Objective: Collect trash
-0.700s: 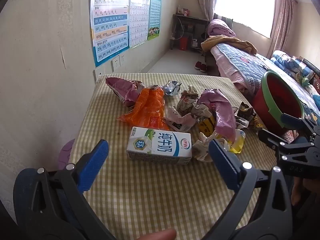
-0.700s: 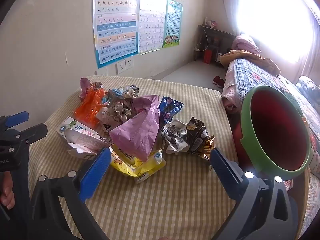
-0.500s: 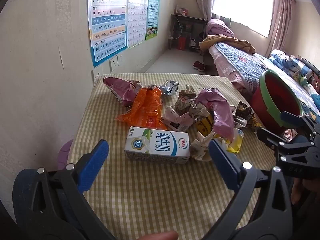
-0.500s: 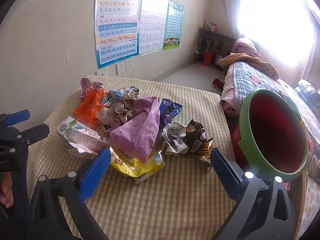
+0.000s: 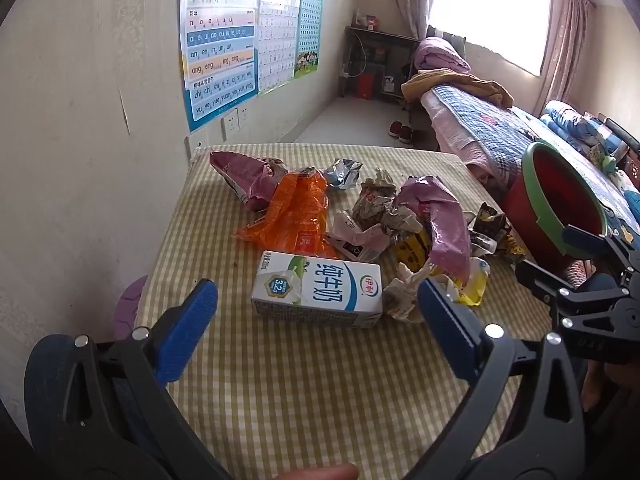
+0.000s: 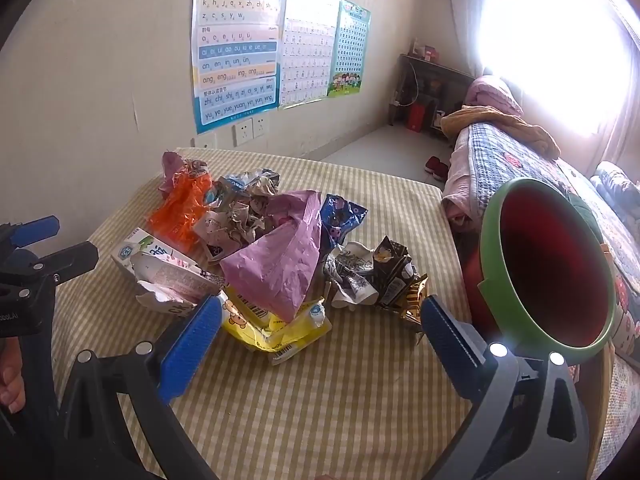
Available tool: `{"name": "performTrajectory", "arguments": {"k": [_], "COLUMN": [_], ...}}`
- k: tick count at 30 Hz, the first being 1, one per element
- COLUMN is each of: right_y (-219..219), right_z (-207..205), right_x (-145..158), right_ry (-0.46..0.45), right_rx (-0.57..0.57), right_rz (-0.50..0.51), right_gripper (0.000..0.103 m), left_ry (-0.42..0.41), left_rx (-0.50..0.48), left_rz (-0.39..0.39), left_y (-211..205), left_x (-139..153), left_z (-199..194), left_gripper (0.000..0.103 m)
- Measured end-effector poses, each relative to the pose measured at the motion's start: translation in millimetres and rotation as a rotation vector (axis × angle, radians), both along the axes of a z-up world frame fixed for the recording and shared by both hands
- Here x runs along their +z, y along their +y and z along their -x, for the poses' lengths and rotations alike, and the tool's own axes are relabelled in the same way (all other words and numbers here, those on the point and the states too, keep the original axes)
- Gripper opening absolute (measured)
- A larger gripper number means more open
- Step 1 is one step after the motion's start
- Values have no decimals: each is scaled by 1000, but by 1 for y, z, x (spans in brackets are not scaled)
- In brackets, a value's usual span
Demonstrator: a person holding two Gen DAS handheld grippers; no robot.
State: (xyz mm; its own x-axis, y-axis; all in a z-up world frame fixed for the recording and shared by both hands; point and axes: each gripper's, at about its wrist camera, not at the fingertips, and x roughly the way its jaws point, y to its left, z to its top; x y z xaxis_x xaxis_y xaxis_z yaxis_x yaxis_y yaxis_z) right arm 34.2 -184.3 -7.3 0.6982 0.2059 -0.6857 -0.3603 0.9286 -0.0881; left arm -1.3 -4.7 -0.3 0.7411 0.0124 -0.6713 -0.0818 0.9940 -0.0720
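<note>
A heap of trash lies on the checked tablecloth [image 5: 304, 392]: a white and blue milk carton [image 5: 318, 294] nearest me, an orange wrapper [image 5: 296, 216], a purple bag [image 5: 444, 216] and crumpled foil packets [image 6: 380, 276]. My left gripper [image 5: 316, 312] hovers open just short of the carton, nothing between its blue pads. My right gripper [image 6: 320, 332] is open too, above a yellow packet [image 6: 276, 328] that sits under the purple bag [image 6: 280, 260]. A red bin with a green rim [image 6: 552, 268] stands off the table's right edge, tilted toward me.
A wall with posters [image 6: 236, 48] runs along the table's left side. A bed [image 5: 492, 136] lies beyond the bin at the right. A purple stool [image 5: 128, 304] shows below the table's left edge. The near strip of tablecloth holds no trash.
Both views have drawn back and dropped slightly, so the trash heap sits a little farther from the pads. Both grippers stay open and nothing on the table has moved.
</note>
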Motion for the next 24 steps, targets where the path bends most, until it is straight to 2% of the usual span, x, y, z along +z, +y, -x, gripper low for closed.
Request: {"name": "performTrajectory", "arguments": {"k": [24], "right_y": [0], "right_z": [0], "right_x": [-1], "right_ry": [0], "right_rx": [0], "right_rz": [6], "right_gripper": [96], "left_ry": [7], "left_rx": [5], "left_rz": [-4], "left_y": [-3], "left_x": [-3], "left_z": [3], "left_gripper": [98]}}
